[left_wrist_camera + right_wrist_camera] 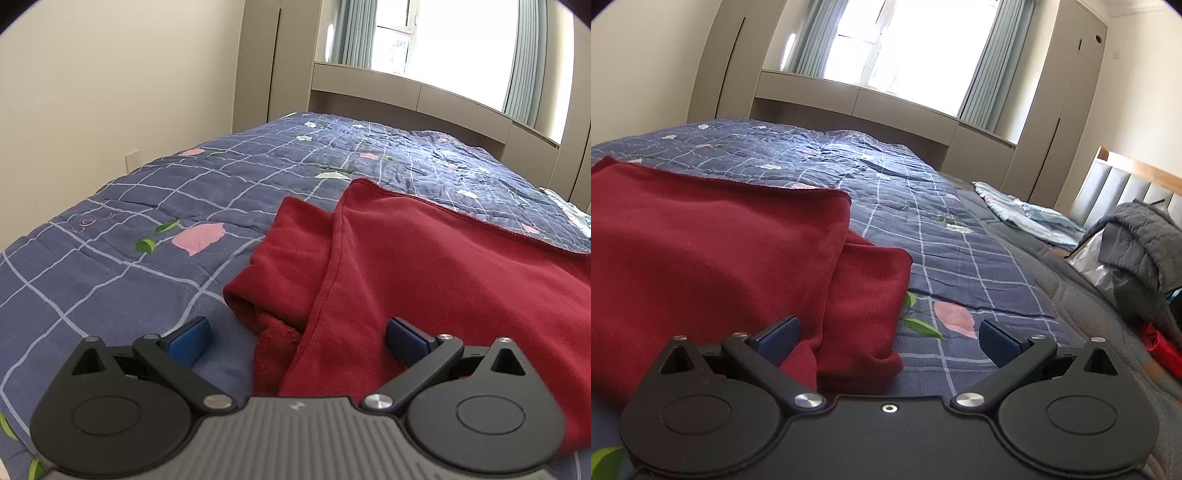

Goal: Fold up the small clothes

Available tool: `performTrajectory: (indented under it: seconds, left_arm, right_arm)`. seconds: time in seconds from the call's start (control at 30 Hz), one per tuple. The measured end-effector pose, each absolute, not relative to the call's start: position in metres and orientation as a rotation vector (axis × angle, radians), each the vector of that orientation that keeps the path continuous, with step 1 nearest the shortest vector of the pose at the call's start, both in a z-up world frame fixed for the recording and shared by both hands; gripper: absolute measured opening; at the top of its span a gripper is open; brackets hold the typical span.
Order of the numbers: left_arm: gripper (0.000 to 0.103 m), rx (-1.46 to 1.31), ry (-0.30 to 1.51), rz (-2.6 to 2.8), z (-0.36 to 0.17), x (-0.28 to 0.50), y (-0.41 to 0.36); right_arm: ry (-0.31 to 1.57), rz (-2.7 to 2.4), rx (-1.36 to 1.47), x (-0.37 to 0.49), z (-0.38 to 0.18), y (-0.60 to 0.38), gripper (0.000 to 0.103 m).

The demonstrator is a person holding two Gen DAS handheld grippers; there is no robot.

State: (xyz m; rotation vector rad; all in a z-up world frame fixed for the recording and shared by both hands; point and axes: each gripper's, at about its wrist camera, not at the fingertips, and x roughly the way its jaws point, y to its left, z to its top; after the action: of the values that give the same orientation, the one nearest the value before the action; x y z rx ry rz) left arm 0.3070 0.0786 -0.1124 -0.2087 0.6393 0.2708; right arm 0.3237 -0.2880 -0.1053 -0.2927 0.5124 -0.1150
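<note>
A dark red knit garment (424,266) lies partly folded on the blue checked bedspread (122,266). A folded-in sleeve (284,258) shows under its left edge. My left gripper (297,345) is open, low over the garment's near left corner, fingers either side of the edge. In the right wrist view the same garment (713,243) fills the left, its right sleeve (868,291) tucked under. My right gripper (888,345) is open, straddling the garment's near right corner, holding nothing.
The bedspread (960,258) reaches back to a cabinet under the window (857,103). A light blue folded cloth (1027,218) and a grey jacket (1141,251) lie at the right by the headboard (1126,181). A wall (110,92) is on the left.
</note>
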Motion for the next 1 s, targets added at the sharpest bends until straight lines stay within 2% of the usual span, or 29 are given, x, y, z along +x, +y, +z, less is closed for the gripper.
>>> performTrajectory:
  seconds: [0.77, 0.93, 1.0]
  left_arm:
    - [0.103, -0.208, 0.638, 0.270, -0.113, 0.307, 0.079]
    - [0.103, -0.209, 0.637, 0.269, -0.113, 0.307, 0.079]
    - [0.103, -0.207, 0.638, 0.270, -0.113, 0.307, 0.079]
  right_arm:
    - [0.468, -0.144, -0.352, 0.320, -0.106, -0.280, 0.102]
    - [0.318, -0.147, -0.364, 0.298, -0.081, -0.256, 0.102]
    - [0.331, -0.068, -0.319, 0.296, -0.067, -0.240, 0.102]
